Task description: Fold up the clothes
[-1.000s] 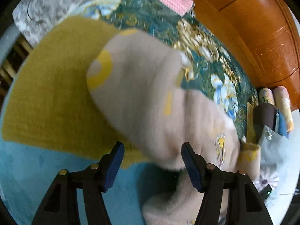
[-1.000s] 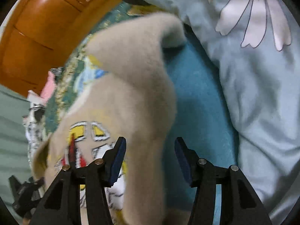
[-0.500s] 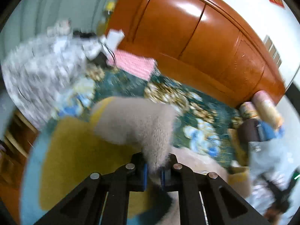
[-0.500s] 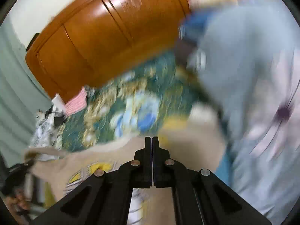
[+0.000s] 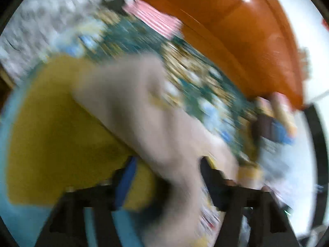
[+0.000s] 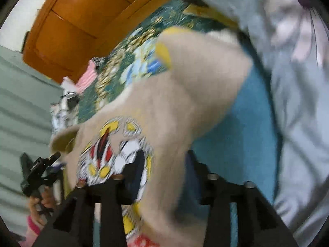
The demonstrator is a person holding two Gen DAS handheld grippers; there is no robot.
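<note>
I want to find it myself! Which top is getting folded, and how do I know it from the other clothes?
Look at the bed with the teal flowery cover beside the orange wooden wardrobe. The fluffy beige sweater lies across it. Unlike the pale blue garment with big flower petals next to it, it has a bright cartoon print.

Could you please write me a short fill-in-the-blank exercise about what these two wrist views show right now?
1. The beige sweater lies partly on a blanket whose big patch is ____ in colour.
2. The cabinet behind the bed is made of ____.
3. The printed picture on the sweater shows in the ____ wrist view.
4. The pale blue cloth beside the sweater bears a large ____ print.

Missing words: yellow; wood; right; flower
</note>
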